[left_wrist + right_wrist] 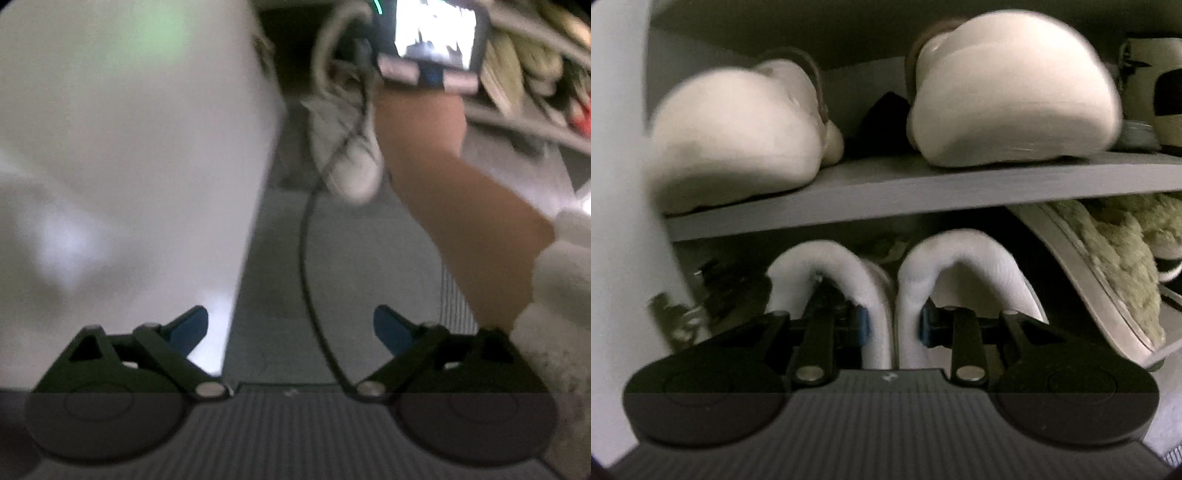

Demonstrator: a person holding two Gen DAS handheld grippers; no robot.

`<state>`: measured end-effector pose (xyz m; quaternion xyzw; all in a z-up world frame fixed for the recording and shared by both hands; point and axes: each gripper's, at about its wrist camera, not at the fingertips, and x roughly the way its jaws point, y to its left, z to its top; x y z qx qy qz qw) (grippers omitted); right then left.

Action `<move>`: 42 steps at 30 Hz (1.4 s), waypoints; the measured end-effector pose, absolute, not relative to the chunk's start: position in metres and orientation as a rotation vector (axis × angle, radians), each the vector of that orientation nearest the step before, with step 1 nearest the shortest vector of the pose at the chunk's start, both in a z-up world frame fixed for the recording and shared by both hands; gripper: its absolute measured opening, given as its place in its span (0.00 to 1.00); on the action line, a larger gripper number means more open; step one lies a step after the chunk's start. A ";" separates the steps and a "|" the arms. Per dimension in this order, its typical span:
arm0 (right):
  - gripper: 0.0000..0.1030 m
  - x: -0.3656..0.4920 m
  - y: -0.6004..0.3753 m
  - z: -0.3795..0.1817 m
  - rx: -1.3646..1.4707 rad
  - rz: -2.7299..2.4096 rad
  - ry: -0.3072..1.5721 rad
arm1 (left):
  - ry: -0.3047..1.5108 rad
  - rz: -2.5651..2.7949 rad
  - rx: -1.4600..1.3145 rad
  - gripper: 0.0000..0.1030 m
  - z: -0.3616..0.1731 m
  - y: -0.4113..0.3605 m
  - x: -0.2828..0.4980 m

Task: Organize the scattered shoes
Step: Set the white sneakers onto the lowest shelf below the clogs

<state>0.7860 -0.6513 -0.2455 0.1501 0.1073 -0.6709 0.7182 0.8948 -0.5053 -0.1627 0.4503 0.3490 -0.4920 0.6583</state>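
Sneakers (pixel 897 295), a white pair, are hanging heel-first in our right gripper (pixel 894 326), whose blue pads are pinching the two inner heel walls together, one finger inside each shoe. We are holding them right in front of the grey shelf board (pixel 923 184), just under its front edge. Above that board two cream clogs (pixel 1012 92) are sitting toes toward us, with something dark between them that we cannot make out, and a beige shoe (pixel 1156 96) is standing at the clogs' right. Below the board, to the right of our pair, a fuzzy olive slipper (pixel 1108 266) is leaning on its side, crowding the slot we are facing.

From the left wrist camera, we are seeing our left gripper (pixel 291 328) spread wide with nothing between its fingers, pointing down at the grey floor (pixel 273 295) beside a white cabinet panel (pixel 140 147). Our bare forearm (pixel 454 192) is crossing that view, and the pale sneakers are dangling beyond it near the shelf, while a black cable (pixel 306 251) is trailing across the floor.
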 end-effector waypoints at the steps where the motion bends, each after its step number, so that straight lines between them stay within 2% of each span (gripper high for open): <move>1: 0.29 0.789 -0.657 -0.246 0.321 -1.485 0.254 | 0.781 -1.115 1.013 0.97 -0.161 -0.506 0.894; 11: 0.31 0.796 -0.715 -0.248 0.323 -1.402 0.484 | 0.666 -1.371 0.921 0.99 -0.164 -0.452 0.890; 15: 0.31 0.797 -0.717 -0.247 0.329 -1.323 0.544 | 0.787 -1.399 0.793 0.99 -0.134 -0.422 0.913; 20: 0.31 0.799 -0.720 -0.246 0.335 -1.271 0.587 | 0.881 -1.360 0.639 1.00 -0.074 -0.431 0.938; 25: 0.32 0.805 -0.734 -0.244 0.348 -1.256 0.652 | 0.850 -1.319 0.737 0.99 -0.069 -0.423 0.932; 29: 0.32 0.803 -0.742 -0.247 0.378 -1.251 0.624 | 0.845 -1.267 0.848 0.99 -0.077 -0.395 0.933; 35: 0.32 0.801 -0.749 -0.247 0.417 -1.223 0.605 | 0.805 -1.179 0.962 1.00 -0.134 -0.376 0.893; 38: 0.32 0.798 -0.753 -0.246 0.451 -1.204 0.599 | 0.807 -1.185 0.979 1.00 -0.211 -0.399 0.851; 42: 0.33 0.796 -0.760 -0.245 0.465 -1.167 0.614 | 0.838 -1.174 0.855 0.98 -0.292 -0.465 0.819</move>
